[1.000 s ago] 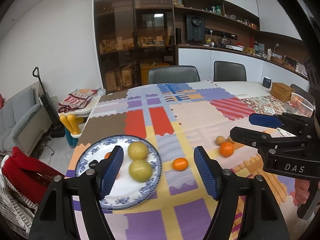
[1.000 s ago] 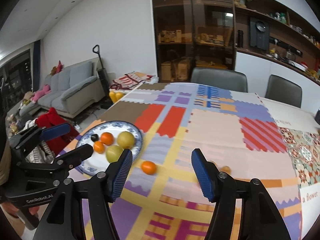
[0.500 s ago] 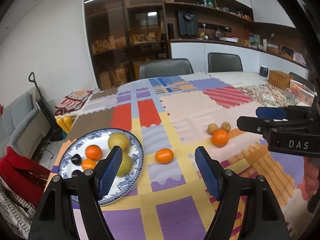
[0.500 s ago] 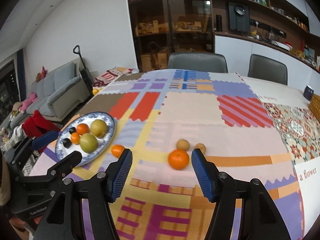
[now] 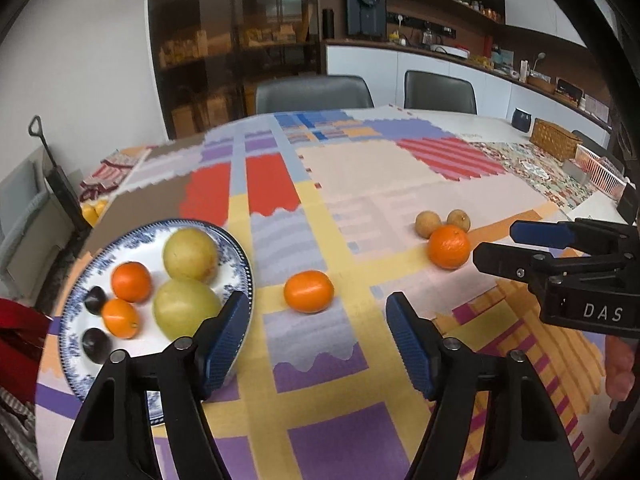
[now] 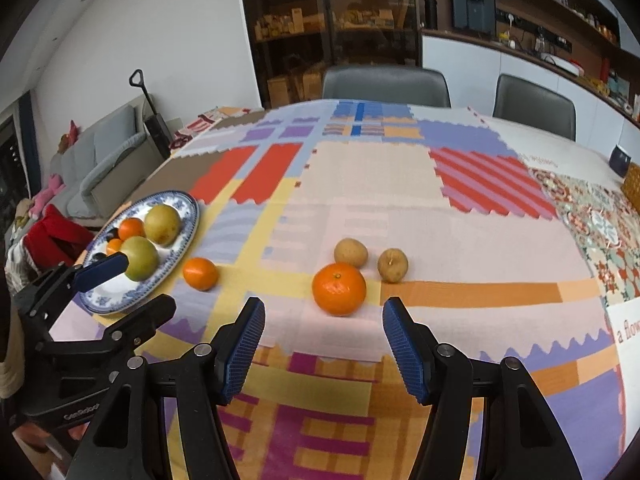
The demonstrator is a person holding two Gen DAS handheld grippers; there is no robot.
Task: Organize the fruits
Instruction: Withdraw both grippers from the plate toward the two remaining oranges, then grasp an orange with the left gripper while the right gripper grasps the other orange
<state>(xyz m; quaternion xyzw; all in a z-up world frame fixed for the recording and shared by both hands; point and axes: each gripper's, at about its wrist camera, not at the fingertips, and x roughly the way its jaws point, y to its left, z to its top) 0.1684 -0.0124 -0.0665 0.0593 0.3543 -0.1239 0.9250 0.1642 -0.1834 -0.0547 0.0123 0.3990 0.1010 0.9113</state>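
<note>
Both tongs had descended toward the patchwork-covered surface (image 6: 360,184) over the last second, each now lined up on a loose fruit. Left tongs (image 5: 316,336): apart, empty, jaws having just been closing slightly, with the small orange mandarin (image 5: 309,291) just beyond the tips. Right tongs (image 6: 323,346): apart, empty, with the larger orange (image 6: 339,289) just beyond. Judged: two pickups imminent, nothing gripped yet. Blue-and-white patterned plate (image 5: 236,256) at near left already held two yellow-green pears, two mandarins and two dark plums. Two small tan fruits (image 6: 351,253) lay behind the orange, kind uncertain. Left jaw hid the plate's near rim.
</note>
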